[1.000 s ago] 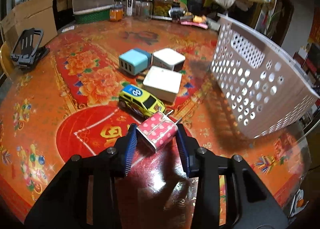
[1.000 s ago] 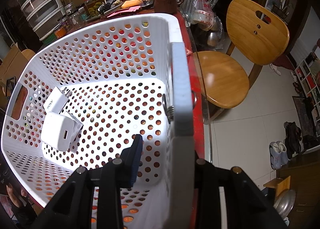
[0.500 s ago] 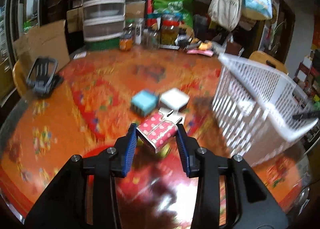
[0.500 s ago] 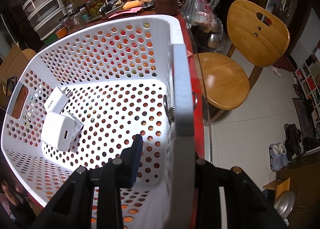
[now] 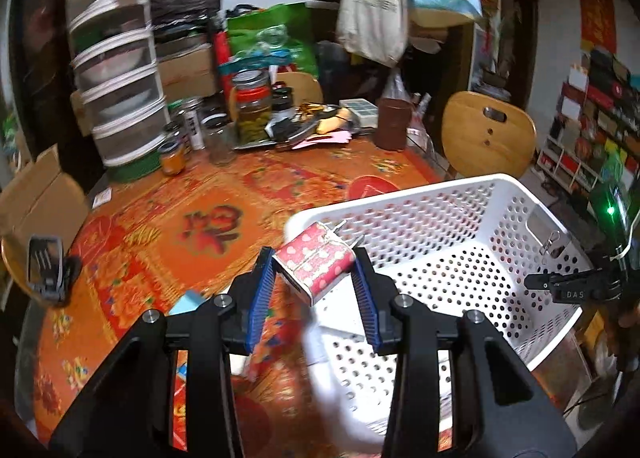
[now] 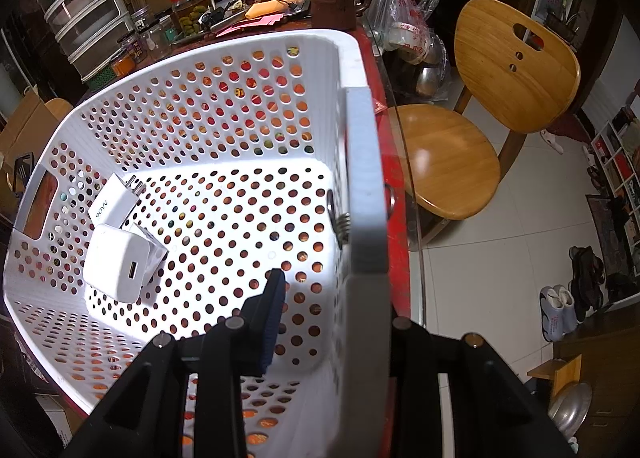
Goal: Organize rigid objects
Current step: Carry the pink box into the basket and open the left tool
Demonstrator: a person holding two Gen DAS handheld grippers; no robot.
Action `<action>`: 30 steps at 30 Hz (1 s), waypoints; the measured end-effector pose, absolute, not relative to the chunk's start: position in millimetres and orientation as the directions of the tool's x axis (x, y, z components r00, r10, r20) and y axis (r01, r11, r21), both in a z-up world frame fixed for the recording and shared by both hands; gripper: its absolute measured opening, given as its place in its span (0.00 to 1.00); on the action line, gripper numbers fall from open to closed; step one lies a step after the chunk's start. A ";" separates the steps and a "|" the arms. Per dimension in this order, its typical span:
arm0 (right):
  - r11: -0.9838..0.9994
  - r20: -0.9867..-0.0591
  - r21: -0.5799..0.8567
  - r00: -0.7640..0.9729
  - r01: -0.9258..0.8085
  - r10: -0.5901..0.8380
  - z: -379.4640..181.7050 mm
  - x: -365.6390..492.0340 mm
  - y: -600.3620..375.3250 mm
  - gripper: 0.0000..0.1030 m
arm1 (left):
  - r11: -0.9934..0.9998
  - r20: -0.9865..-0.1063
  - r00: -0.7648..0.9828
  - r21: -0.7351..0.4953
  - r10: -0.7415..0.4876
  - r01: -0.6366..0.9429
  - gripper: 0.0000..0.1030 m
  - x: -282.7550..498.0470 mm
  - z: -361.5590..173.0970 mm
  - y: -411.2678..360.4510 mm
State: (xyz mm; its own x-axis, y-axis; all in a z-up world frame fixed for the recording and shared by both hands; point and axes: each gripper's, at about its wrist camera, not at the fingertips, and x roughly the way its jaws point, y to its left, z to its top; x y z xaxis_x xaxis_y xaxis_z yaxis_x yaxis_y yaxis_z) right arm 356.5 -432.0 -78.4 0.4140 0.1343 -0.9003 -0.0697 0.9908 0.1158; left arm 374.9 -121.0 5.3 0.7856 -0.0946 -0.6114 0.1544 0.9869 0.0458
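- Charger (image 5: 315, 263), pink with white hearts, sits clamped between the blue-padded jaws of the left gripper (image 5: 314, 286), its metal prongs pointing up and away from the camera.
- The held charger hangs above the near corner of a white perforated basket (image 5: 472, 194), over the line where the basket's rim meets the desk (image 5: 208, 218).
- The desk carries an orange and red floral cover; a light blue block (image 5: 185, 303) peeks out just left of the left gripper, partly hidden behind it.
- The right gripper (image 6: 328, 298) grips the basket's side wall (image 6: 366, 194), one dark blue pad inside the basket and the other finger outside, jaws closed on the wall.
- Inside the basket, two white chargers lie touching in the left part of the floor: a squarish one with a USB port (image 6: 120, 266) nearer the camera and a slimmer one with prongs (image 6: 118, 200) behind it, by the handle cut-out.
- A wooden chair (image 6: 480, 114) stands beside the desk, beyond the basket's held wall.
- Jars, a brown mug (image 5: 394, 123) and a stack of plastic drawers (image 5: 118, 98) crowd the desk's far edge.
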 end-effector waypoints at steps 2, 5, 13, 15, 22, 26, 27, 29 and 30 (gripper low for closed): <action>0.990 -0.900 0.119 0.414 -0.071 0.137 -78.9 356.1 -432.2 0.31 | 0.983 -0.621 0.775 0.043 -0.115 0.181 0.35 377.8 3.2 -141.5; 0.990 -0.900 0.119 0.413 -0.070 0.137 -79.2 356.0 -432.3 0.31 | 0.979 -0.633 0.764 0.045 -0.125 0.197 0.35 380.7 -1.8 -162.3; 0.988 -0.896 0.130 0.417 -0.078 0.151 -79.7 355.0 -432.5 0.31 | 0.972 -0.699 0.706 0.066 -0.116 0.226 0.35 392.8 -32.1 -185.0; 0.988 -0.895 0.132 0.418 -0.080 0.153 -79.7 354.7 -432.3 0.31 | 0.971 -0.699 0.706 0.074 -0.111 0.226 0.35 393.0 -35.4 -187.0; 0.987 -0.893 0.138 0.420 -0.086 0.162 -79.3 354.5 -432.3 0.31 | 0.969 -0.695 0.709 0.069 -0.123 0.236 0.44 394.0 -40.4 -190.0; 0.987 -0.893 0.140 0.421 -0.086 0.163 -79.2 355.1 -432.7 0.31 | 0.971 -0.673 0.727 0.056 -0.134 0.231 0.68 390.2 -35.1 -182.5; 0.987 -0.893 0.139 0.420 -0.085 0.162 -79.1 355.4 -433.1 0.31 | 0.971 -0.664 0.735 0.055 -0.138 0.232 0.73 387.9 -33.1 -180.8; 0.987 -0.893 0.139 0.421 -0.085 0.161 -79.0 355.6 -433.0 0.31 | 0.971 -0.639 0.758 0.071 -0.131 0.228 0.86 380.8 -28.0 -175.8; 0.987 -0.893 0.139 0.420 -0.086 0.162 -78.8 355.8 -433.1 0.31 | 0.971 -0.618 0.776 0.082 -0.127 0.224 0.87 374.2 -24.1 -170.8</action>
